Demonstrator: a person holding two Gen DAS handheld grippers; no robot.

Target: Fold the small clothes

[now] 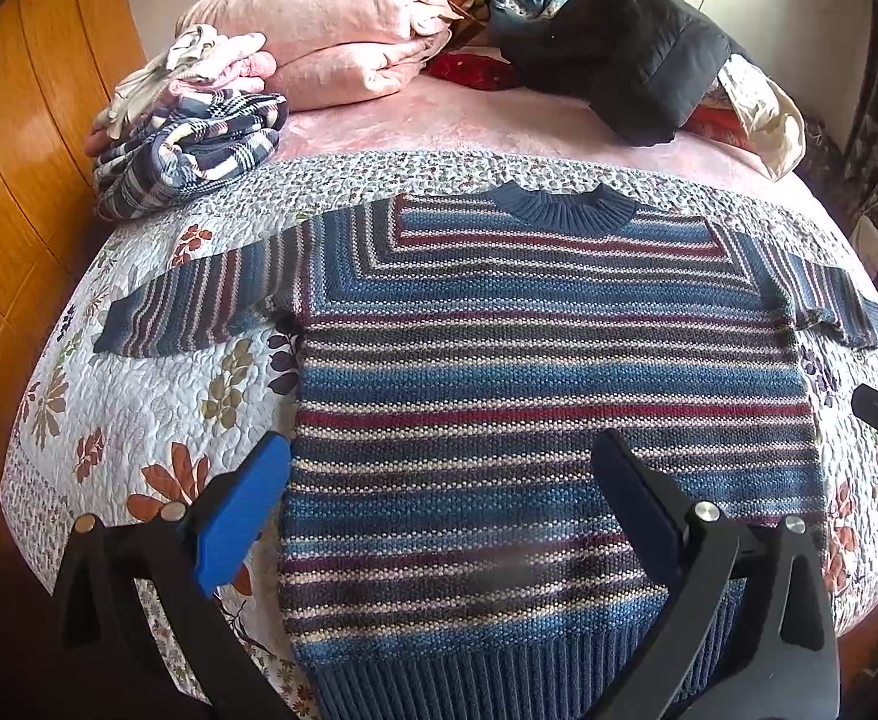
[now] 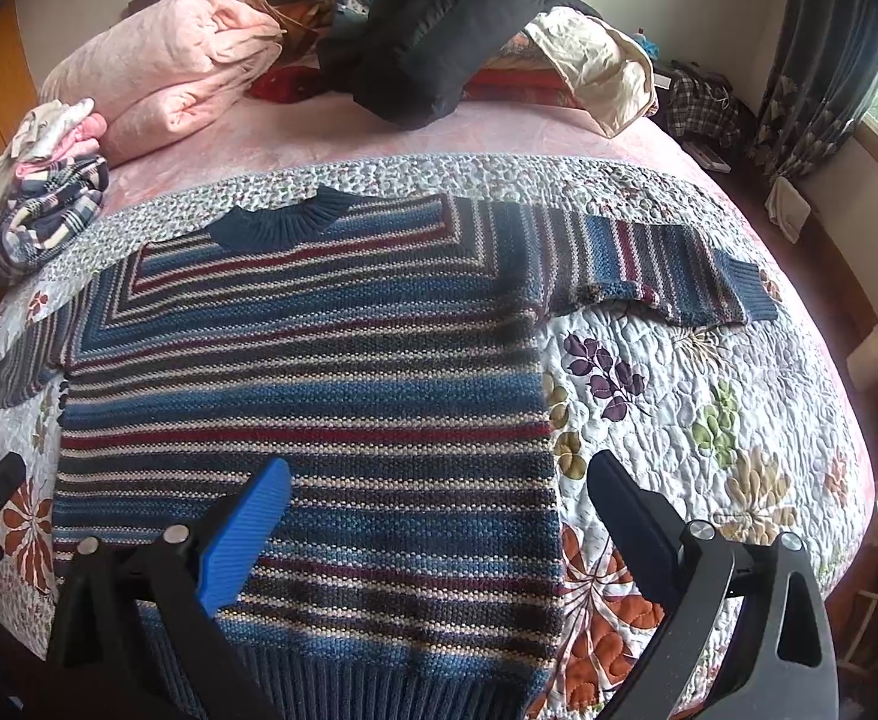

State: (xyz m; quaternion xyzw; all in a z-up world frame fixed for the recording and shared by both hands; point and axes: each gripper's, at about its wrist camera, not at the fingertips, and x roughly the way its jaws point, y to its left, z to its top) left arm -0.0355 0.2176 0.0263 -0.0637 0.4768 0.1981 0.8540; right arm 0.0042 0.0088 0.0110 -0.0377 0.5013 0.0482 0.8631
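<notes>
A knitted sweater striped in blue, maroon and cream lies flat and face up on the white floral quilted bedspread, navy ribbed collar at the far side, ribbed hem nearest, both sleeves spread sideways. Its long axis runs near to far, straight ahead of both tools. The left gripper hovers spread wide above the hem's left part, empty; the right gripper hangs equally wide over the sweater's right edge, empty too. The left sleeve lies nearer the left tool, the right sleeve nearer the right. The hem's near edge is cut off behind the fingers, and height above the cloth is hard to judge.
</notes>
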